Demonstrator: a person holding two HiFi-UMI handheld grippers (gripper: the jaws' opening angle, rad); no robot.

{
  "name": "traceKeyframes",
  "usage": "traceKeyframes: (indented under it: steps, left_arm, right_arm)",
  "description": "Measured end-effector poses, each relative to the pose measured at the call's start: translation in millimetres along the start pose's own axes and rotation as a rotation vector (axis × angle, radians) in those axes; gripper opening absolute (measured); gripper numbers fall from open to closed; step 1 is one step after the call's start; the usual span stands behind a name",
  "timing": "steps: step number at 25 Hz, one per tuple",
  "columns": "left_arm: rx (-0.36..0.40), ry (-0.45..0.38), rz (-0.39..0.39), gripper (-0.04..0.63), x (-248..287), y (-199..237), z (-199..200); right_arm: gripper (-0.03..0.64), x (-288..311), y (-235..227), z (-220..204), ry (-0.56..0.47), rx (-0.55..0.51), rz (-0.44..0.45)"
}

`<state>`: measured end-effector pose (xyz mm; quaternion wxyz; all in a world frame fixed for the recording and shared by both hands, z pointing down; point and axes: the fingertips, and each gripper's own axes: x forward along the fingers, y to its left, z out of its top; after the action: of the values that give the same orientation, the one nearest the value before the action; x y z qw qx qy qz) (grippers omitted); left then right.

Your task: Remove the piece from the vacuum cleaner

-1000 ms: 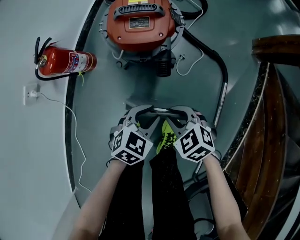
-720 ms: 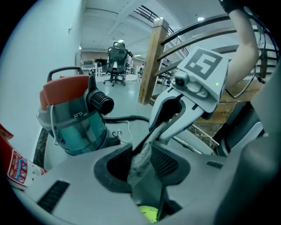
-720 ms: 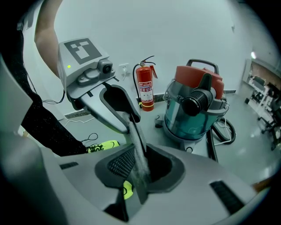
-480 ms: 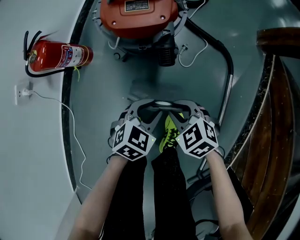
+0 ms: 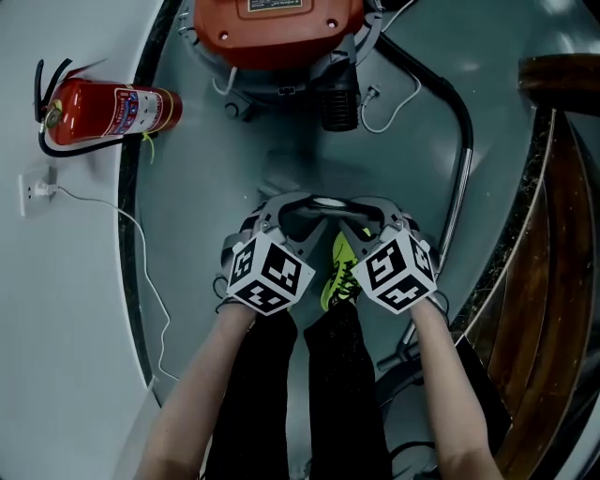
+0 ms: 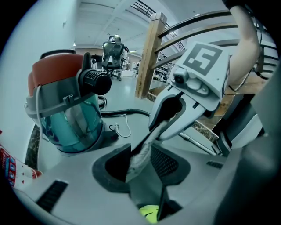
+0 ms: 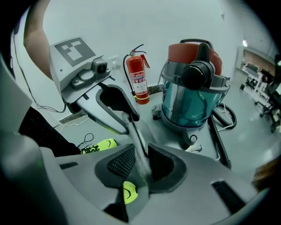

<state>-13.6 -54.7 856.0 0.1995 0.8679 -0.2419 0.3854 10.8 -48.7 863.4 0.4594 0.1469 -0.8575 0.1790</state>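
The left forearm [image 5: 202, 394] and right forearm [image 5: 452, 394] come in from 6 o'clock in the head view, side by side over black trouser legs [image 5: 328, 394], each gripper pitched steeply down with its marker cube facing up. The left gripper [image 5: 305, 211] and right gripper [image 5: 349, 212] angle inward so their tips meet. Both are closed partway onto the piece [image 5: 324, 203], a thin flat grey sheet with a fuzzy pale edge. Each gripper view shows it edge-on between mesh-textured dark pads [image 6: 163, 161], hanging clear of the floor [image 5: 234, 178]. Just under the right gripper sits a neon-yellow shoe [image 5: 336, 274]. At 12 o'clock stands the vacuum cleaner [image 5: 277, 28], orange lid over a translucent teal drum, well apart from the piece. Its black hose [image 5: 448, 98] curves down at 2 o'clock into a metal tube [image 5: 457, 197]. A red fire extinguisher [image 5: 111, 114] stands at 10 o'clock; a wooden railing [image 5: 553, 89] crowds 3 o'clock
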Motion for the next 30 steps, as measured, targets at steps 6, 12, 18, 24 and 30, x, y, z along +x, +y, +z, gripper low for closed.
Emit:
traceKeyframes:
  steps: [6,12,18,24,30]
  left_arm:
    - [-0.013,0.003,0.003,0.159,0,7,-3]
    - [-0.016,-0.009,-0.012,0.176,2,8,-4]
    - [-0.014,0.006,-0.036,0.181,1,1,-9]
    - [-0.117,-0.060,0.011,0.181,-6,18,2]
    - [-0.171,-0.076,0.011,0.162,-20,22,7]
  right_arm:
    - [0.095,7,-2,3,0.004,0.048,-0.017]
    - [0.140,8,-4,6,-0.023,0.126,0.001]
    - [0.153,9,1,7,-0.026,0.172,0.028]
    - [0.150,2,-3,12,-0.078,0.284,0.043]
    - [0.109,-9,1,19,-0.086,0.337,0.057]
